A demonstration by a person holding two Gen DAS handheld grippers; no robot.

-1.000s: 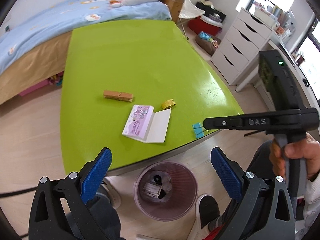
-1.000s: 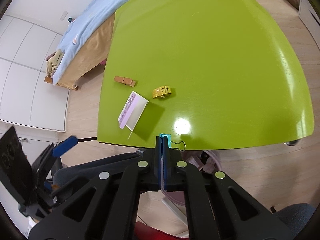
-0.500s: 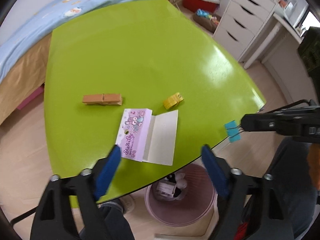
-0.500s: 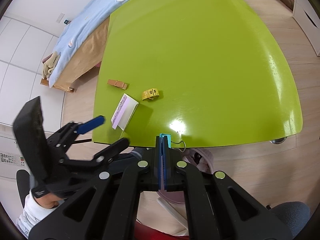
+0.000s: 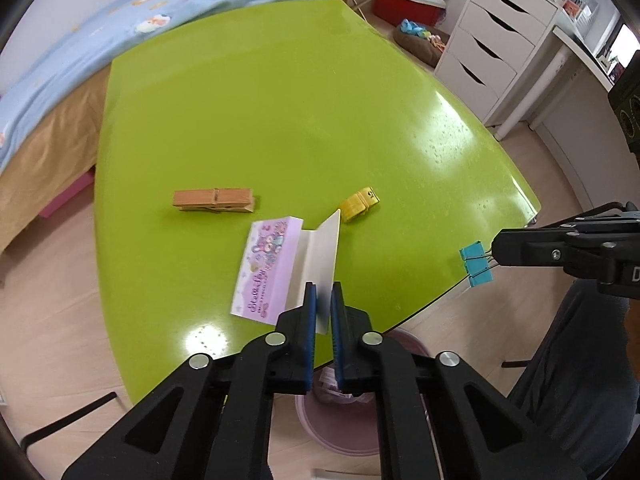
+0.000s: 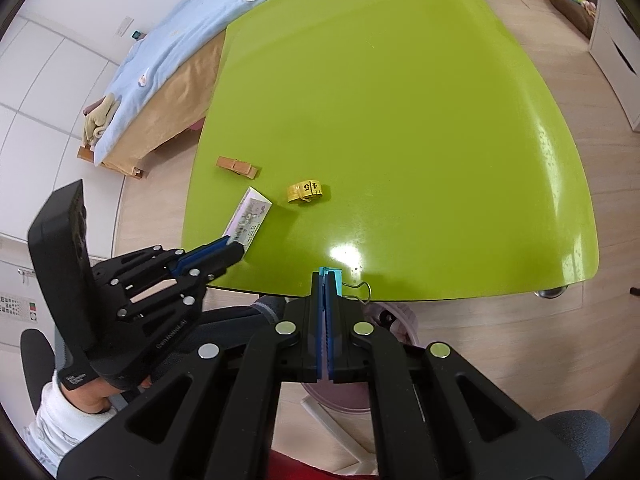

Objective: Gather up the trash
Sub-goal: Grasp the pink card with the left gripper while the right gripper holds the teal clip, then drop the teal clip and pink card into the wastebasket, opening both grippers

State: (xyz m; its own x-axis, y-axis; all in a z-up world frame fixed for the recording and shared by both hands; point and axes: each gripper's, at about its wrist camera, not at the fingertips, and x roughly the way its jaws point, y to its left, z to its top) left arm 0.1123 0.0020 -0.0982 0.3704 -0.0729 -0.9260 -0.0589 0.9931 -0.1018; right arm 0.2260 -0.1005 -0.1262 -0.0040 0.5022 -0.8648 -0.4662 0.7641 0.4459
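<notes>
Left tool (image 5: 323,294) now lower, just clamped onto card flap (image 5: 324,256); right tool (image 6: 325,280) pinching binder clip (image 6: 335,280).

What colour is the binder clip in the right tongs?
Light blue binder clip, clearest in the left wrist view.

Tape (image 6: 305,191): yellow roll on the table (image 6: 400,100), top face read "45" in black in the right wrist view. In the left wrist view the same tape (image 5: 359,205) showed only a "5" at its edge. Card (image 5: 267,270): pink, cursive print along its near end, looked like "Stella..." with a smaller line under it, too blurred to read. Right gripper (image 5: 496,247): white "D" at the frame edge, rest cut off. Left gripper (image 6: 236,247): small white print on body and handle, unreadable.
</notes>
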